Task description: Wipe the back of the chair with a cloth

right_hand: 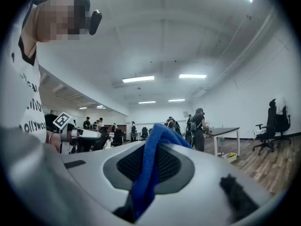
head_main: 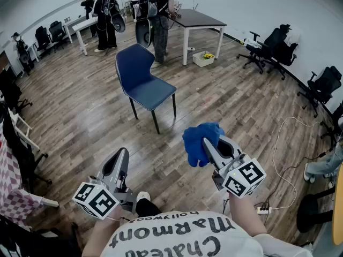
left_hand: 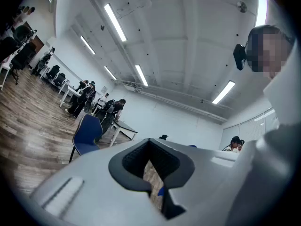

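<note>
A blue chair [head_main: 142, 82] with dark legs stands alone on the wood floor ahead of me, its back turned toward the left; the left gripper view catches it at the left [left_hand: 88, 131]. My right gripper [head_main: 206, 142] is raised in front of me, well short of the chair, and is shut on a bunched blue cloth [head_main: 197, 143]. In the right gripper view the cloth [right_hand: 150, 168] hangs pinched between the jaws of that gripper [right_hand: 153, 147]. My left gripper [head_main: 122, 151] is lower at the left, jaws together and holding nothing; it points upward [left_hand: 150, 145].
Several people [head_main: 155, 9] stand behind the chair beside a dark table [head_main: 198, 19], with a white bin [head_main: 203, 59] under it. Black office chairs [head_main: 268, 47] line the right wall. A white cable [head_main: 284, 165] lies on the floor at the right.
</note>
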